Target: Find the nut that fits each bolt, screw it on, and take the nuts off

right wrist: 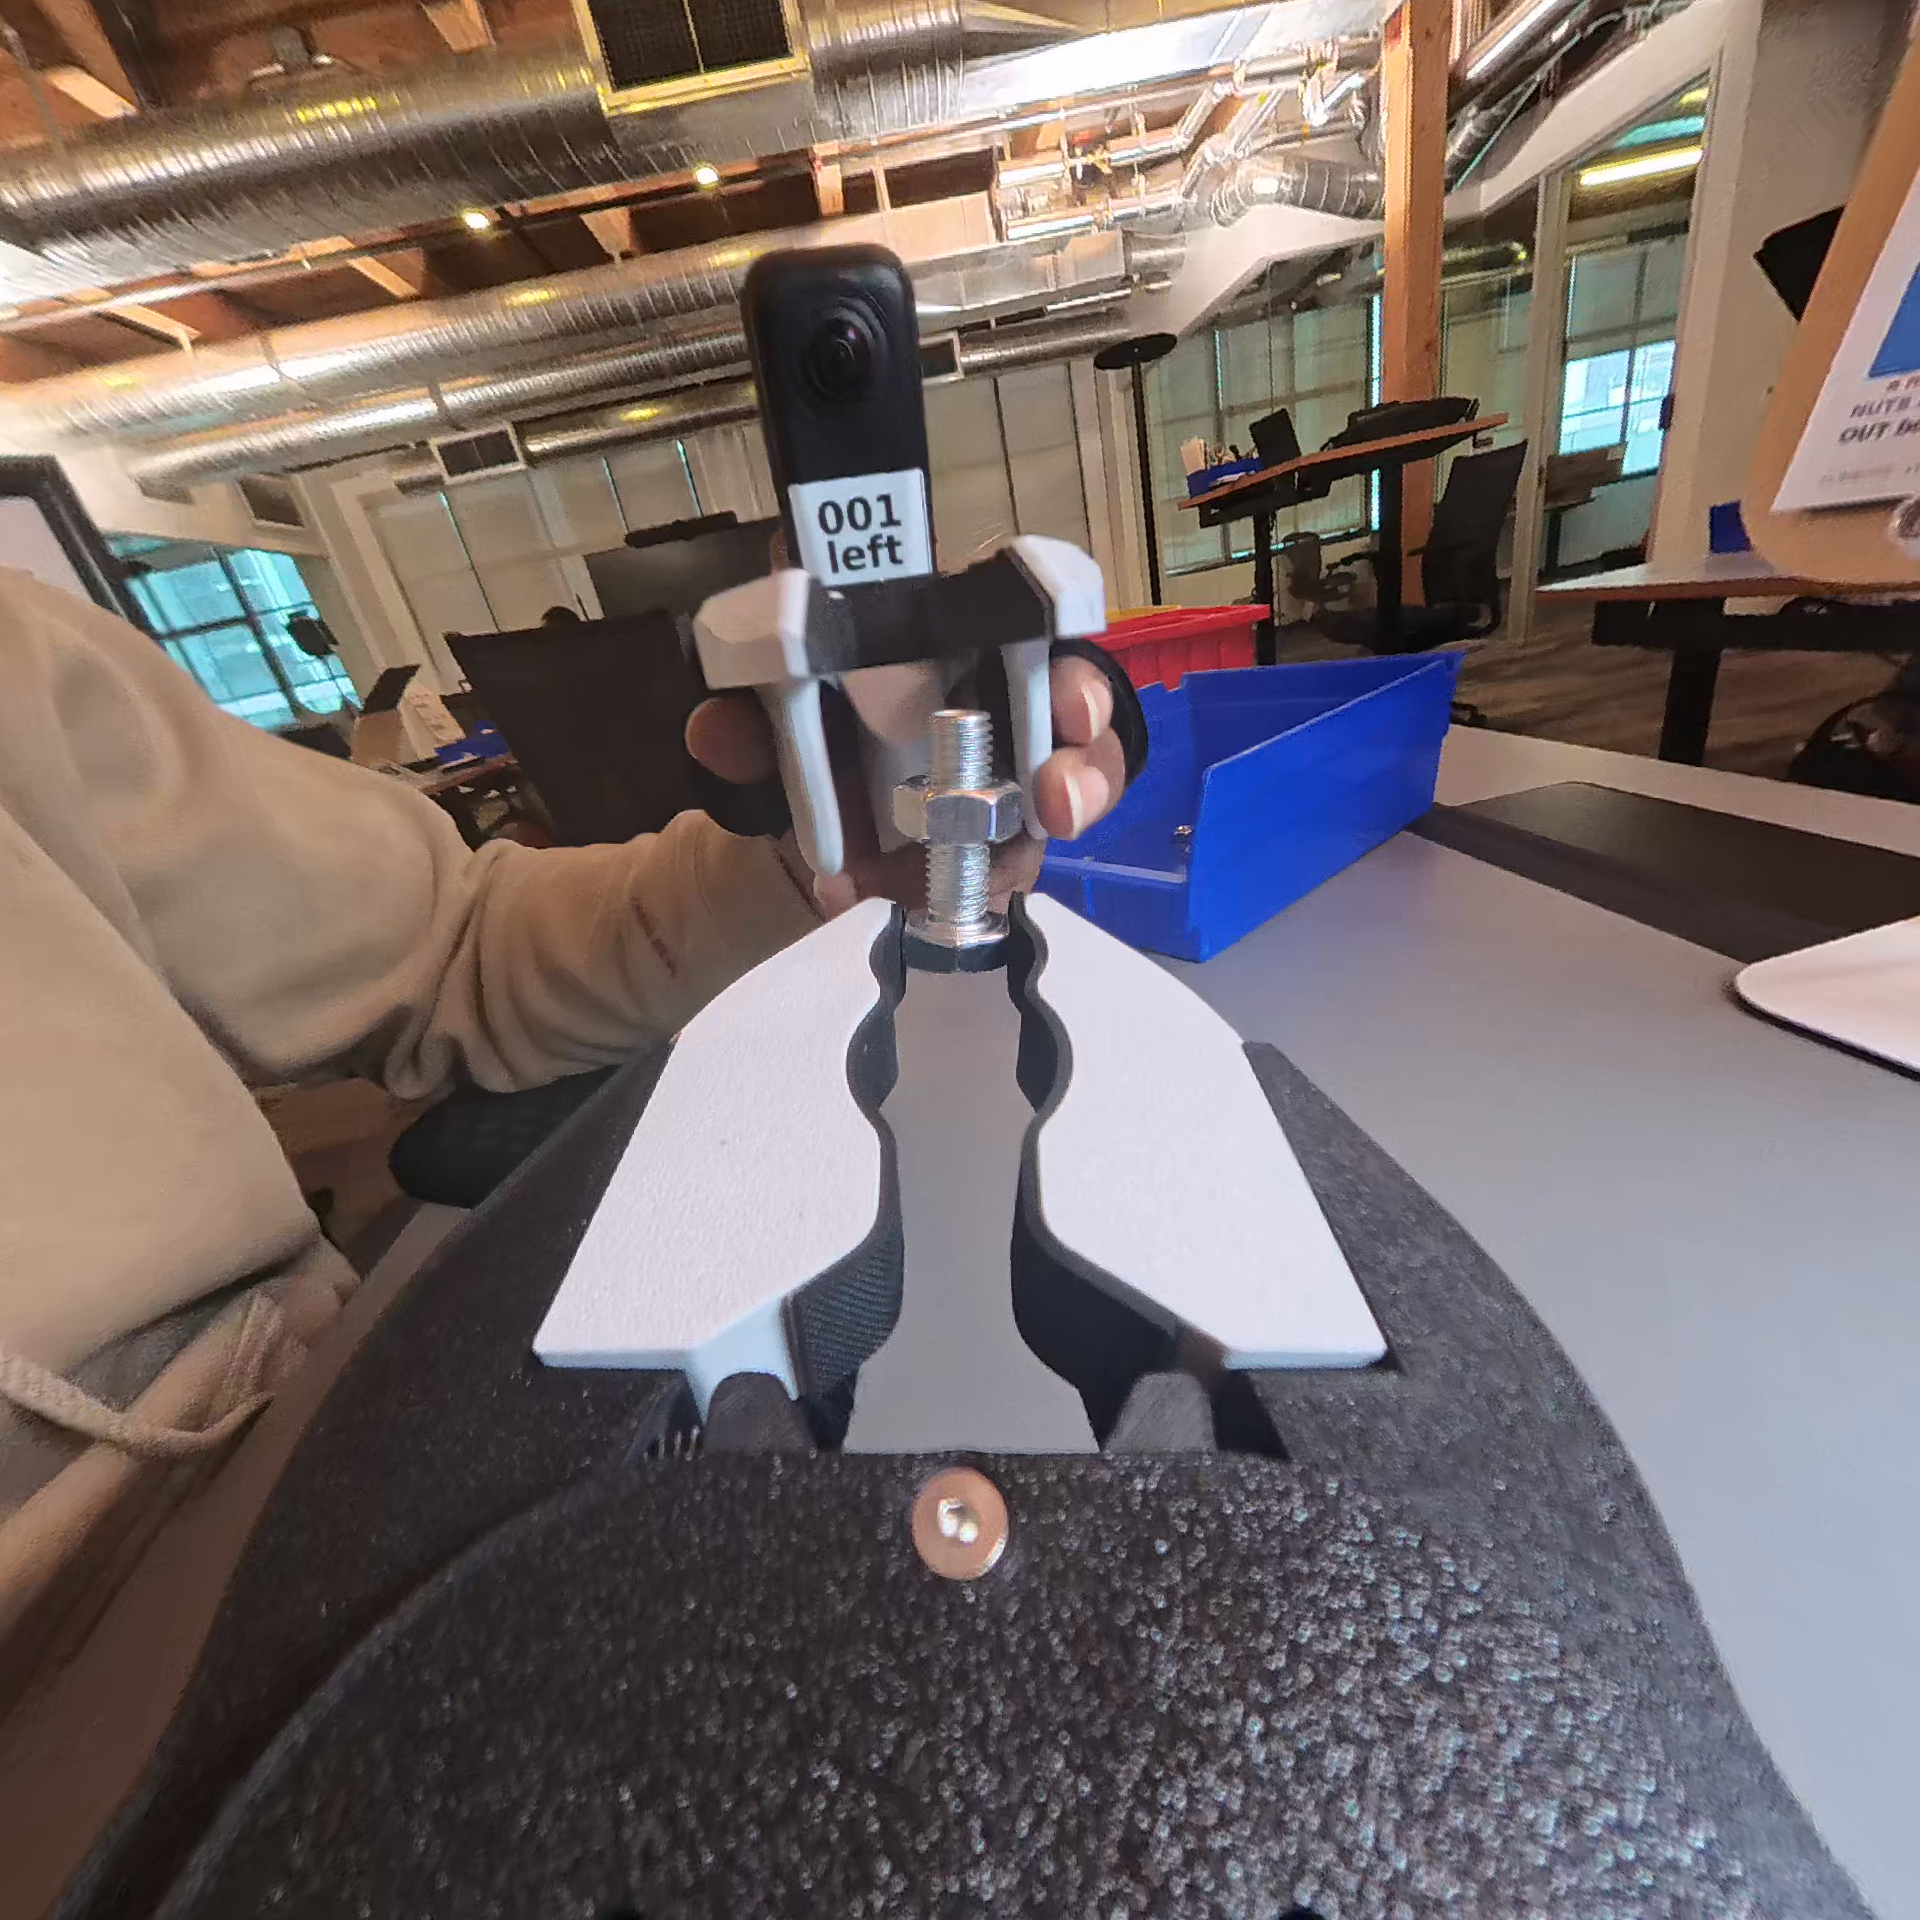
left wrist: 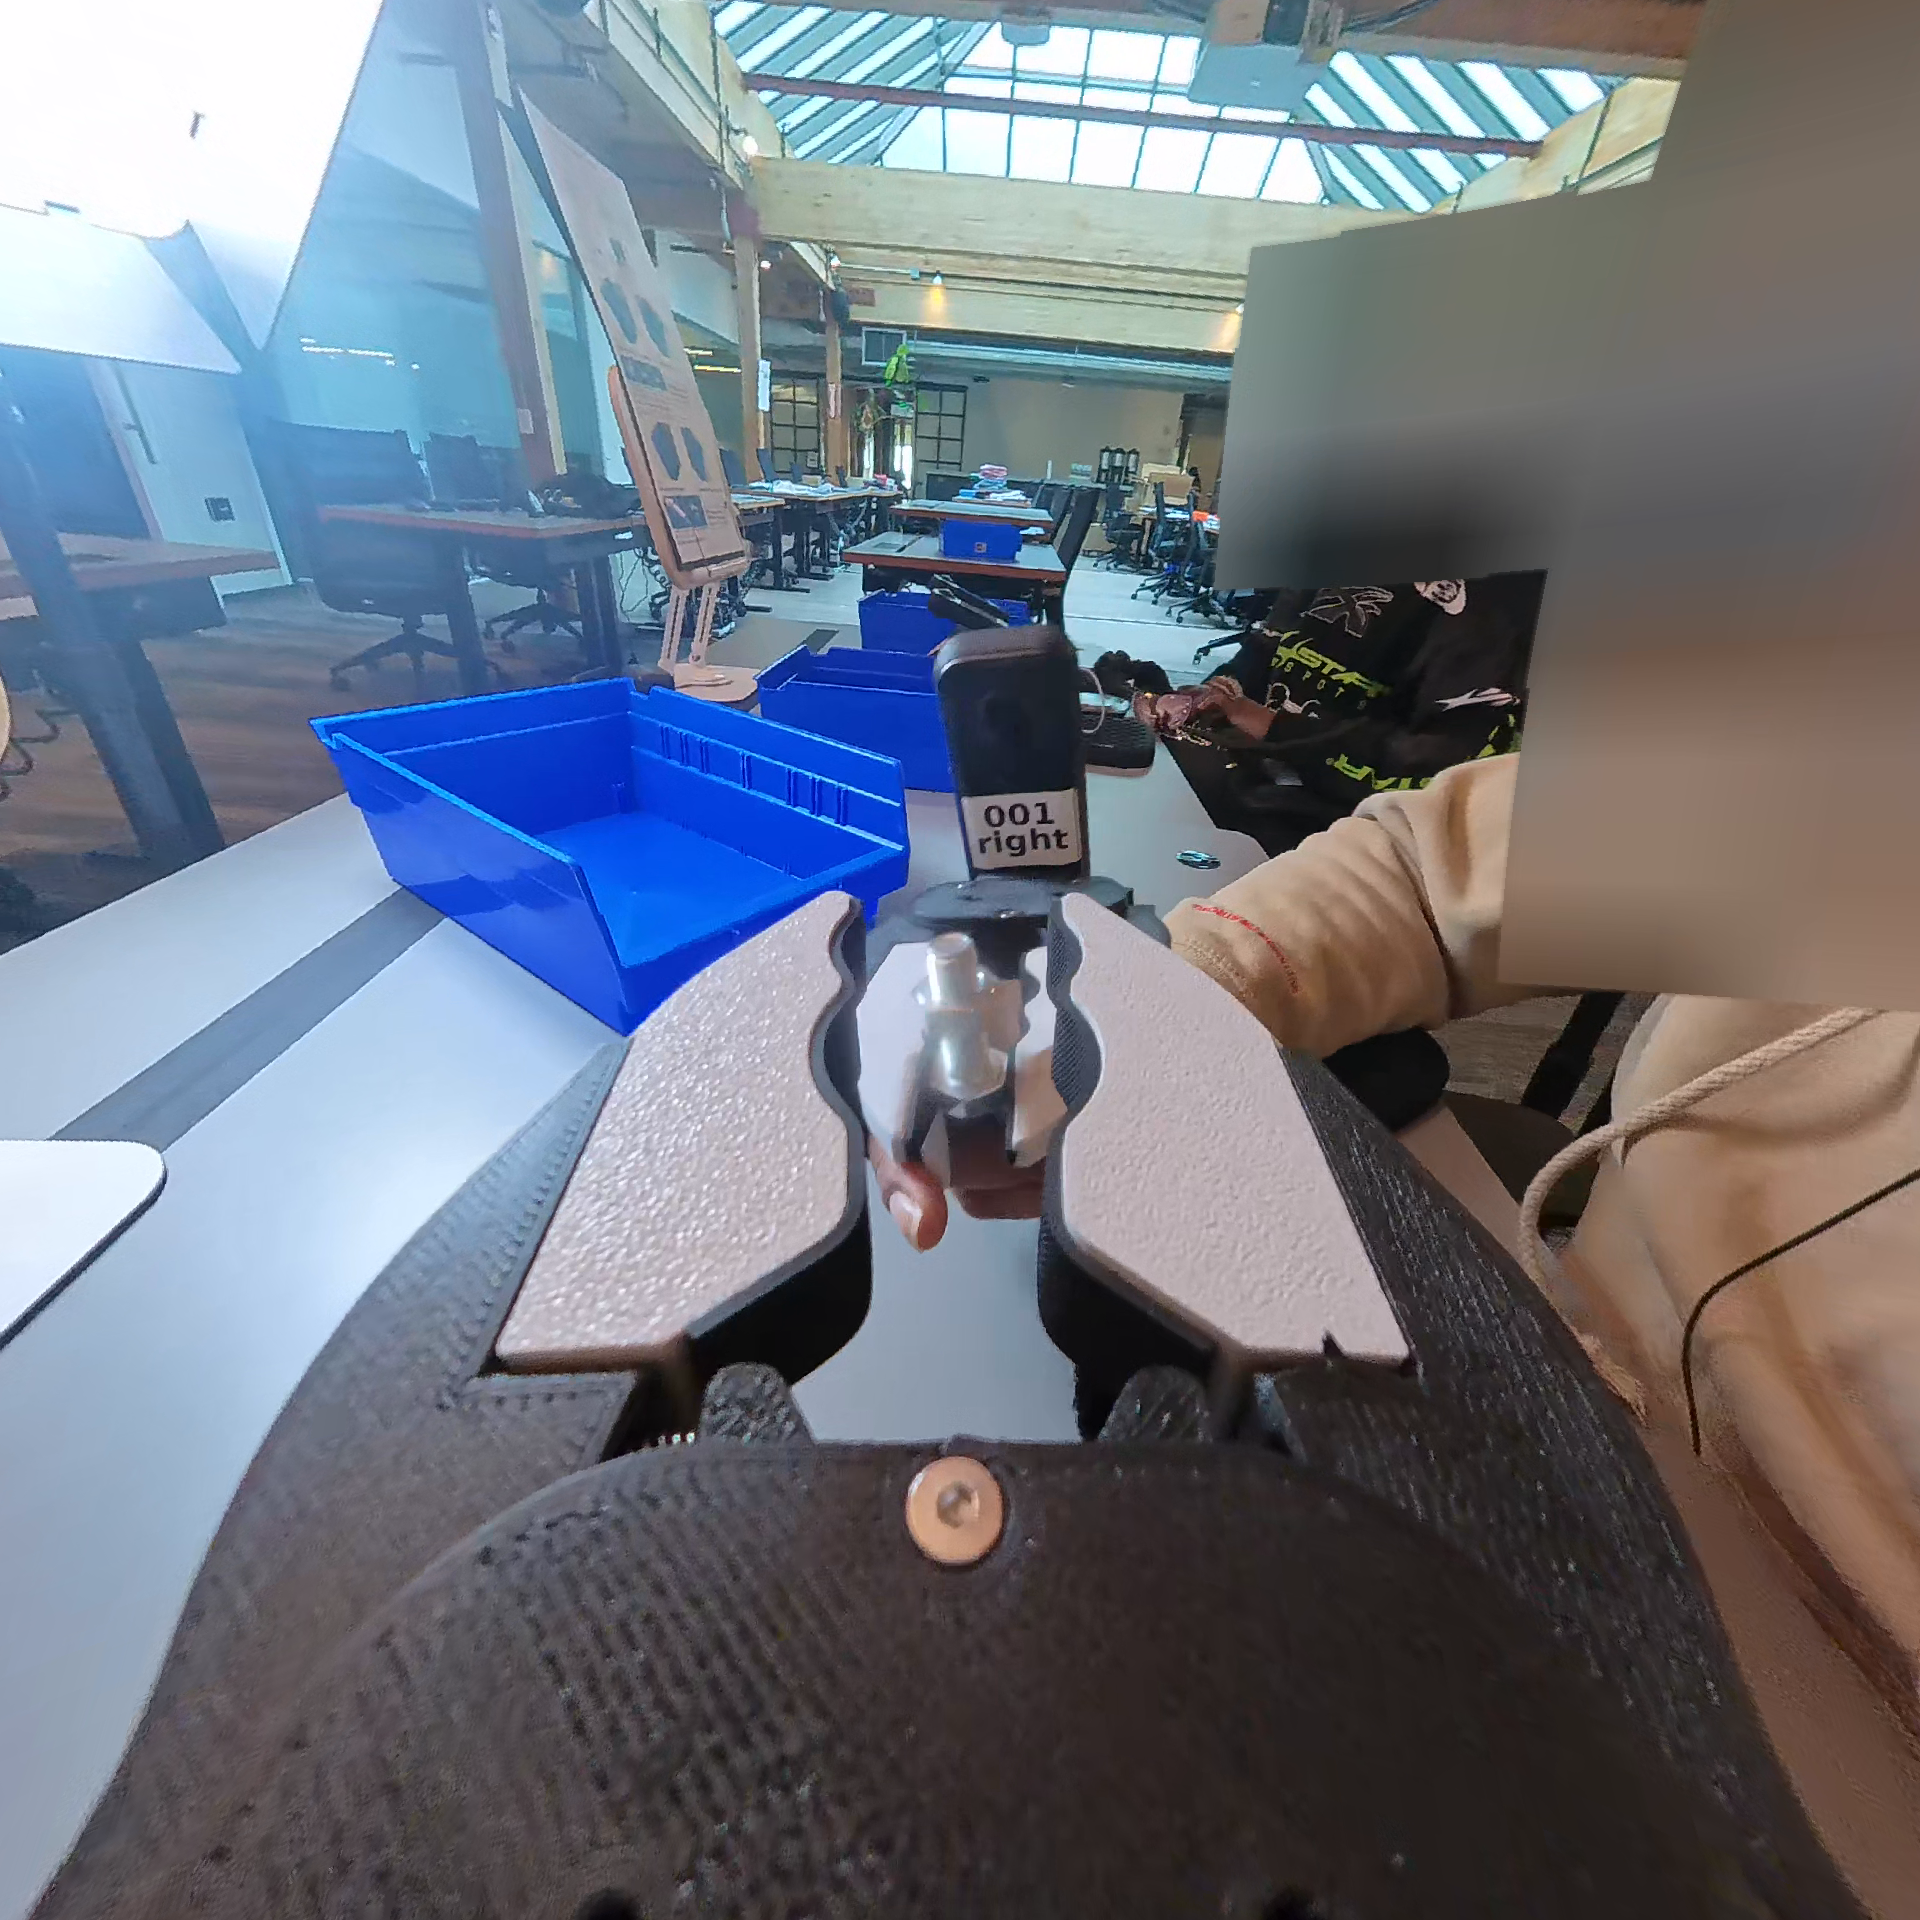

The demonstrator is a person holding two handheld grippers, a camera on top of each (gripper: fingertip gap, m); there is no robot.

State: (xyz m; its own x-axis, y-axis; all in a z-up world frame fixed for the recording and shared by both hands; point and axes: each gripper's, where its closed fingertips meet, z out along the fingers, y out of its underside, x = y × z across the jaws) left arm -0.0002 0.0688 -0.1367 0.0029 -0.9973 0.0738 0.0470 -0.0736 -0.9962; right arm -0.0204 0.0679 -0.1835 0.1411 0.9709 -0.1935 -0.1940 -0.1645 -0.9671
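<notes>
Silver bolt [right wrist: 958,821] and nut [right wrist: 961,814], white-fingered black grippers, blue bins [left wrist: 613,821], grey table [right wrist: 1507,1091], cream sleeve [right wrist: 343,914].

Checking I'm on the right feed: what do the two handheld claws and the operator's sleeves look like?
Both claws, left claw and right claw, have pale grey wavy-edged fingers on textured black printed bodies with a silver screw. Each carries an upright black camera with a white label. Sleeves are cream, with a drawcord.
</notes>
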